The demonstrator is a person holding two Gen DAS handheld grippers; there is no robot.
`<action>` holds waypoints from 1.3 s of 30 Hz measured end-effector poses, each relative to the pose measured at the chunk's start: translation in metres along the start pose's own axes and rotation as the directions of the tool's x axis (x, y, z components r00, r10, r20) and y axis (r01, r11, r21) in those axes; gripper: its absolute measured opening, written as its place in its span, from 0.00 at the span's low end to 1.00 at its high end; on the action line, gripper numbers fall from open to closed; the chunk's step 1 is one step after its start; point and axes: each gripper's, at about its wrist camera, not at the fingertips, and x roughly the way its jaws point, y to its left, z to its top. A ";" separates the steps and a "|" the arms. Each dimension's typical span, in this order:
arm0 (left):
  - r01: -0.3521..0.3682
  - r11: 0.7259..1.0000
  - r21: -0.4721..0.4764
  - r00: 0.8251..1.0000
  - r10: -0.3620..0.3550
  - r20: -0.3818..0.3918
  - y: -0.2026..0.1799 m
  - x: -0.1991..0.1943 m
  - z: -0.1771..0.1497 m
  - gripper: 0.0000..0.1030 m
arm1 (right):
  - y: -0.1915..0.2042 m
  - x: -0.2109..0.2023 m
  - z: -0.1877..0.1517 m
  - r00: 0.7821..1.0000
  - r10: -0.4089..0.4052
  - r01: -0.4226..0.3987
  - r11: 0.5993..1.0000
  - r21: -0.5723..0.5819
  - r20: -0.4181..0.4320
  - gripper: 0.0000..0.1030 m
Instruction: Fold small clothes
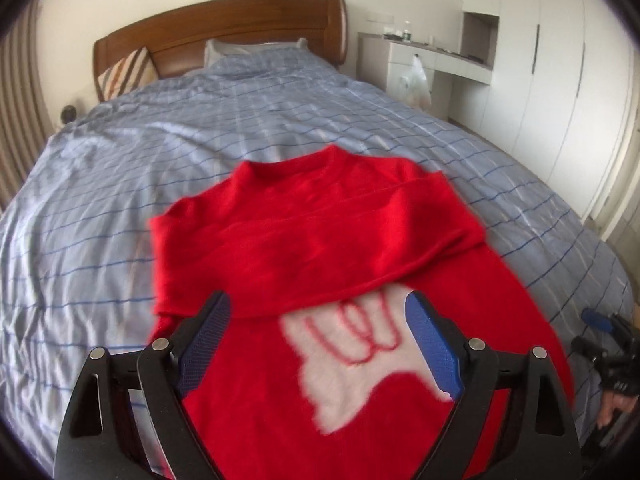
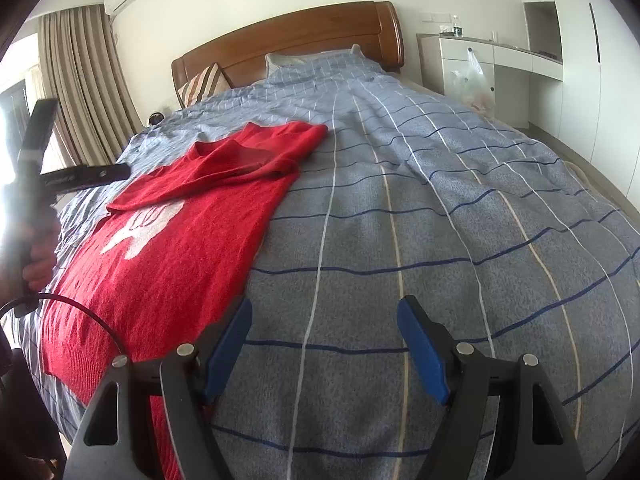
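Note:
A small red sweater (image 1: 320,240) with a white hand motif (image 1: 360,364) lies flat on the bed, collar toward the headboard. Both sleeves are folded across its chest. My left gripper (image 1: 318,316) is open and empty, held above the sweater's lower half. My right gripper (image 2: 324,316) is open and empty, low over the quilt just right of the sweater (image 2: 180,248), near its hem corner. The left gripper's body (image 2: 36,168) shows at the left edge of the right wrist view, held in a hand.
The bed is covered by a blue-grey checked quilt (image 2: 440,220) with a wooden headboard (image 2: 288,40) and pillows behind. A white desk and wardrobe (image 2: 520,60) stand to the right, with a plastic bag hanging. Curtains (image 2: 80,80) hang at the left.

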 end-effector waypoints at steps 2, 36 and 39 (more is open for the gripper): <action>-0.074 0.997 -0.031 0.997 0.073 -0.026 0.038 -0.003 -0.013 0.87 | 0.002 0.000 -0.001 1.000 -0.006 0.006 1.000 -0.009 -0.001 0.72; -0.136 0.968 -0.210 0.989 0.120 -0.088 0.122 0.071 -0.048 0.07 | 0.035 0.026 0.095 0.976 0.184 -0.188 0.982 -0.033 -0.113 0.72; -0.131 0.968 -0.215 0.990 0.114 -0.086 0.123 0.071 -0.049 0.07 | 0.045 0.064 0.131 0.935 0.306 -0.293 0.952 0.093 -0.179 0.63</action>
